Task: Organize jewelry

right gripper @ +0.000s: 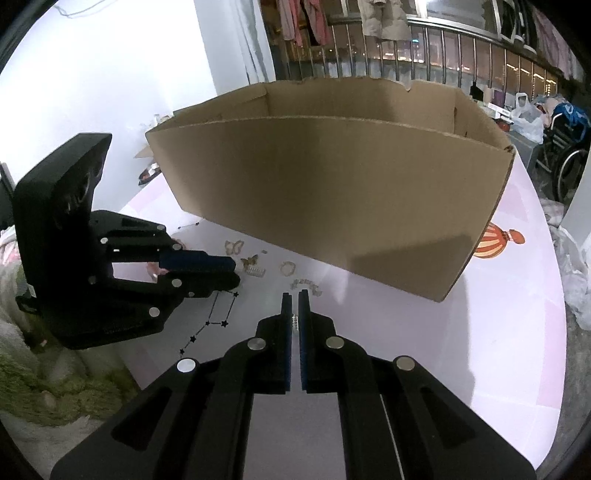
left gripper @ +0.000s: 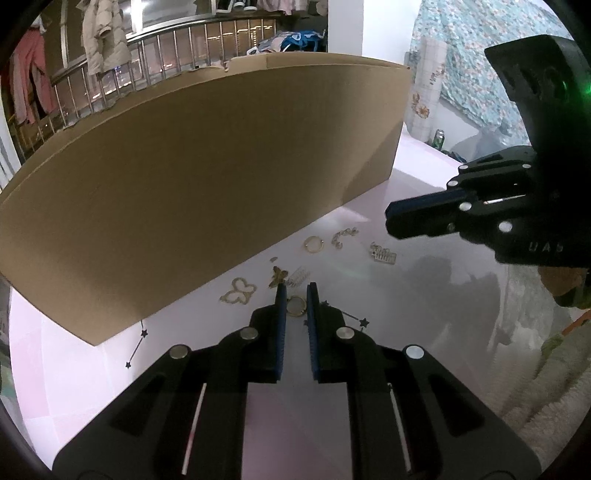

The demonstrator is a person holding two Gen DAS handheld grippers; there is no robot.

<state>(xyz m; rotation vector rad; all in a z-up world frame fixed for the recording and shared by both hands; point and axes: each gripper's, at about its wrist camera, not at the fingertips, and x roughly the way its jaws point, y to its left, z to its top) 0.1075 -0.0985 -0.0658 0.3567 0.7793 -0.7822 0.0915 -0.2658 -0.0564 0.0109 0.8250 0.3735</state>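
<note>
Jewelry, loose, on a pale pink worktop (left gripper: 388, 295) printed with star-and-line constellations.

Left tongs (left gripper: 296, 295): blue-padded fingers (left gripper: 281, 306) slightly parted, straddling a gold ring (left gripper: 296, 306) that lies on the worktop between the tips; whether the pads touch it cannot be told.

Just beyond the left tips: a small gold butterfly piece (left gripper: 277, 276) and a clear comb-like clip (left gripper: 298, 277), lying close together. To their left, a larger gold open-outline butterfly (left gripper: 240, 291).

Farther out from the left tongs: a gold hoop (left gripper: 314, 244), a silver chain-like piece (left gripper: 343, 236) to its right, and a silver toothed clip (left gripper: 384, 254) farther right again.

Right tongs (right gripper: 294, 295): fingers nearly pressed together, a small silver sparkling piece (right gripper: 294, 321) showing in the narrow gap; it appears pinched, though what it is stays too small to tell. In the left wrist view the right tongs hover at the right, above the worktop.

Just ahead of the right tips, the silver chain-like piece again; beyond it, to the left, the gold hoop.

Farthest: a large open cardboard box (right gripper: 332, 192) standing on the worktop behind all the pieces, its near wall toward both tongs. Its inside floor is hidden.

Behind the box: a metal railing (left gripper: 155, 48) hung with clothes (left gripper: 103, 33).
</note>
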